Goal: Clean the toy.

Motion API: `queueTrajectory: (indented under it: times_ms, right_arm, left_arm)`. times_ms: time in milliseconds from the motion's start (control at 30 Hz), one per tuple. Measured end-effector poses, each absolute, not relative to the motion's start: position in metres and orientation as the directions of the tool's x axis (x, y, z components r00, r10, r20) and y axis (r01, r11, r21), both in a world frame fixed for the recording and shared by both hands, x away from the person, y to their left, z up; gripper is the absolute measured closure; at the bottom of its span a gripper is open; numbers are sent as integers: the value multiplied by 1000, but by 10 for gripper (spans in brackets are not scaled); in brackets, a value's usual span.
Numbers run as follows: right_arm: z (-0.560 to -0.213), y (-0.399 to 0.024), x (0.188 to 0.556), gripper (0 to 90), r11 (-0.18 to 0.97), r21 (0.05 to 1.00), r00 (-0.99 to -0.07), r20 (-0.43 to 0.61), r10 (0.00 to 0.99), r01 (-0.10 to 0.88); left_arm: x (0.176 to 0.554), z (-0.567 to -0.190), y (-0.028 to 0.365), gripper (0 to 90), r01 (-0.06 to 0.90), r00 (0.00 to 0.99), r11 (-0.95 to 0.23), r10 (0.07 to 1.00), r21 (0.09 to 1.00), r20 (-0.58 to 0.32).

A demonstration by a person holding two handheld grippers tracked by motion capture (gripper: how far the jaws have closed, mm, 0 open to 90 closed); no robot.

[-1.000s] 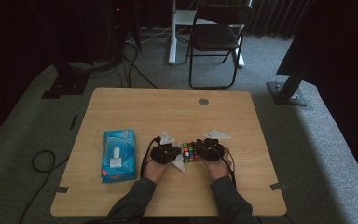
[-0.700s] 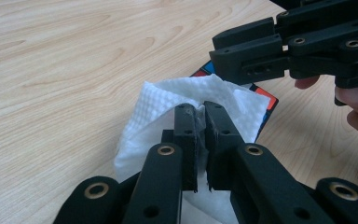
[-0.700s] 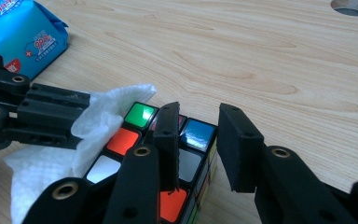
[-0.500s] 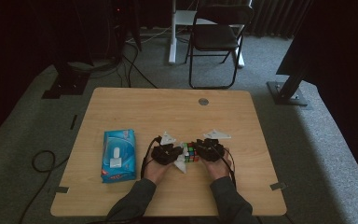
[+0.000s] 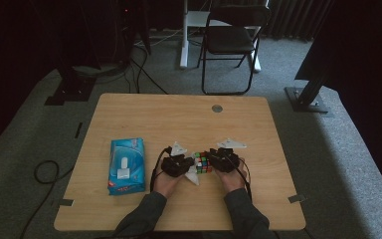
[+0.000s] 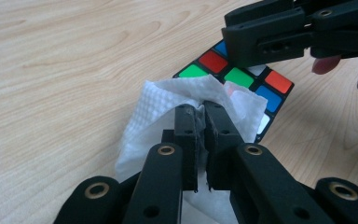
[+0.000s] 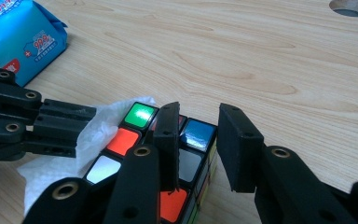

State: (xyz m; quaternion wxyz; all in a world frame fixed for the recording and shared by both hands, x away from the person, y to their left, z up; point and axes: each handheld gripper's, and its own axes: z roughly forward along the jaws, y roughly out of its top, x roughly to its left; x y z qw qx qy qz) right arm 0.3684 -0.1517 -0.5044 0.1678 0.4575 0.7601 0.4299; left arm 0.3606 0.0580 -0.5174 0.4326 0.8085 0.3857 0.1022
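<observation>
- left gripper (image 6: 199, 109): jaws clenched on a white wipe (image 6: 168, 105) lying against the puzzle cube (image 5: 203, 162).
- right gripper (image 7: 198, 140): jaws grasping the cube's edge.
- cube location: table (image 5: 179, 114), between both grippers.

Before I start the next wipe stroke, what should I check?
1. Left gripper shut on the wipe: ok.
2. Right gripper shut on the cube at its edge: ok.
3. Wipe lying over part of the cube's top face: ok.
4. Cube sitting flat on the table: ok.
5. Wipe pack well clear of both hands: ok.
6. Wipe damp enough: cannot tell.
</observation>
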Motion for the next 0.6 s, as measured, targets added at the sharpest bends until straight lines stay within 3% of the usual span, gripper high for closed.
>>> queueTrajectory:
  times_ms: [300,600]
  right_arm:
    - [-504,-152,368,698,211,807,-524,139,840,552]
    - [-504,-151,368,698,211,807,-523,137,841,551]
  left_arm:
    - [364,-544,54,854,578,663,-357,729,734,-167]
    - [365,-545,55,851,580,666,-357,726,732,-173]
